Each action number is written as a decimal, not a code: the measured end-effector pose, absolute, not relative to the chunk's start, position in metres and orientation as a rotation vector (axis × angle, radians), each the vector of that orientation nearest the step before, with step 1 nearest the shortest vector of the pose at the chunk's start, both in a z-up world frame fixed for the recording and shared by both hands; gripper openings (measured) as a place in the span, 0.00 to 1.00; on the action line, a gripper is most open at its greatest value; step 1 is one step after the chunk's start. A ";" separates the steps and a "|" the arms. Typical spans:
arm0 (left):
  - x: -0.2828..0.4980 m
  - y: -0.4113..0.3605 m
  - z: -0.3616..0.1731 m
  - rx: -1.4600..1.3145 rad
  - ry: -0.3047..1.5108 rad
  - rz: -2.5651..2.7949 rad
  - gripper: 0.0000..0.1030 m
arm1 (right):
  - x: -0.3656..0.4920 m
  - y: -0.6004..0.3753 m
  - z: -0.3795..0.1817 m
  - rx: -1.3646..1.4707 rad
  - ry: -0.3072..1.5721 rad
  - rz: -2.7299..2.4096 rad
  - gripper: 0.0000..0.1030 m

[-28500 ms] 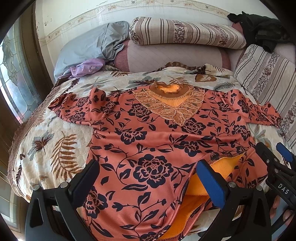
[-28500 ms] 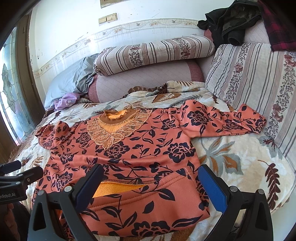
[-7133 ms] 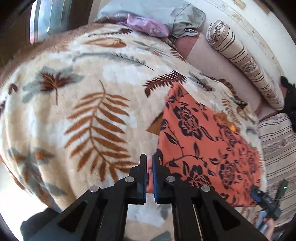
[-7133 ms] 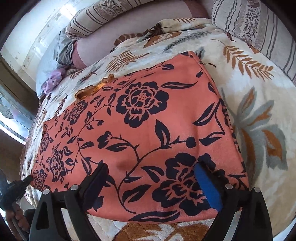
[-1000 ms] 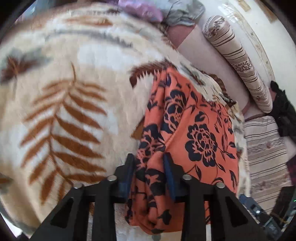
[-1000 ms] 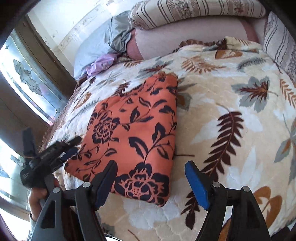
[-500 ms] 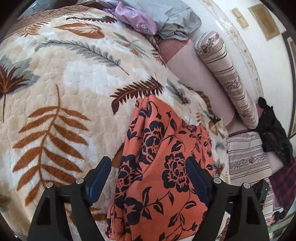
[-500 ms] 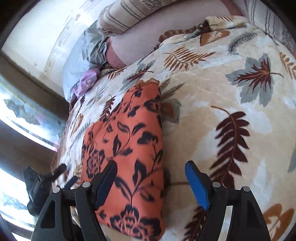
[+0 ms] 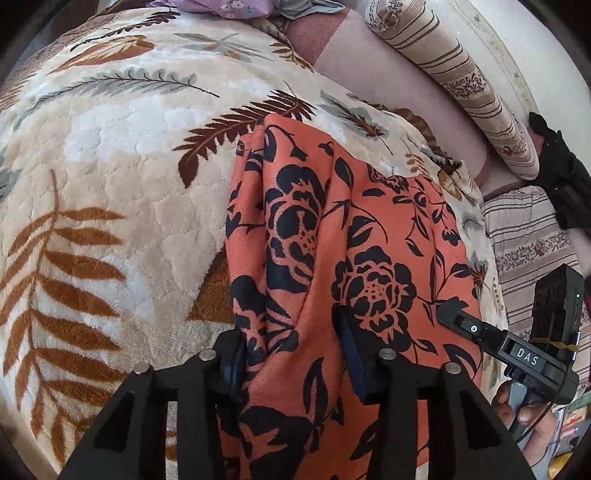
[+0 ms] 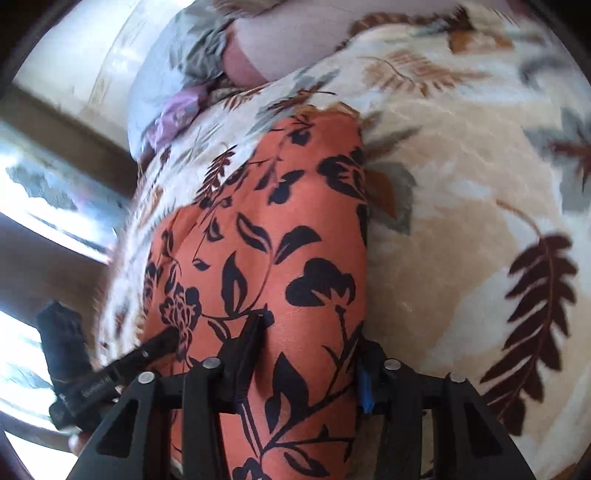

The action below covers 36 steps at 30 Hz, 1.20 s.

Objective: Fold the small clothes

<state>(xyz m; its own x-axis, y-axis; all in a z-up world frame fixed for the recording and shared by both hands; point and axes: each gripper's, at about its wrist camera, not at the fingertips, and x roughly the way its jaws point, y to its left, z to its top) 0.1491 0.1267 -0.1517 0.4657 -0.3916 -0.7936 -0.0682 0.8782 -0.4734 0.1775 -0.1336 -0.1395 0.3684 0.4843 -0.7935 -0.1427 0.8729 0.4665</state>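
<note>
Orange floral garment (image 9: 343,236) in both claws; dark clothes (image 9: 561,173) left-view only

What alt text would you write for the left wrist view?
The left gripper has its fingers closed around a folded orange top with black flowers, lying on a cream leaf-print blanket. The right gripper touches the top's far side.

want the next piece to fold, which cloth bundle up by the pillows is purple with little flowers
The small lilac floral cloth, at the bed's head beside the grey garment. The other is plain grey; the orange top sits in both tongs.
</note>
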 end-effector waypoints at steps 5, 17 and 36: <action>0.130 0.117 -0.112 -0.462 0.954 -0.242 0.31 | 0.166 -0.130 -0.091 0.243 1.016 0.442 0.33; 0.168 0.017 -0.042 -0.326 0.829 -0.341 0.39 | 0.179 -0.246 -0.018 0.401 0.845 0.367 0.37; 0.158 0.012 -0.136 -0.121 1.058 -0.148 0.78 | 0.184 -0.230 -0.092 0.363 0.948 0.339 0.79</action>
<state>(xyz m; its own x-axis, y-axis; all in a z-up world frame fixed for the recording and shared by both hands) 0.1575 0.0121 -0.1355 0.4826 -0.1791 -0.8573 0.0633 0.9834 -0.1698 0.1843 -0.2298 -0.0915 0.5402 0.4341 -0.7210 -0.1213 0.8879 0.4437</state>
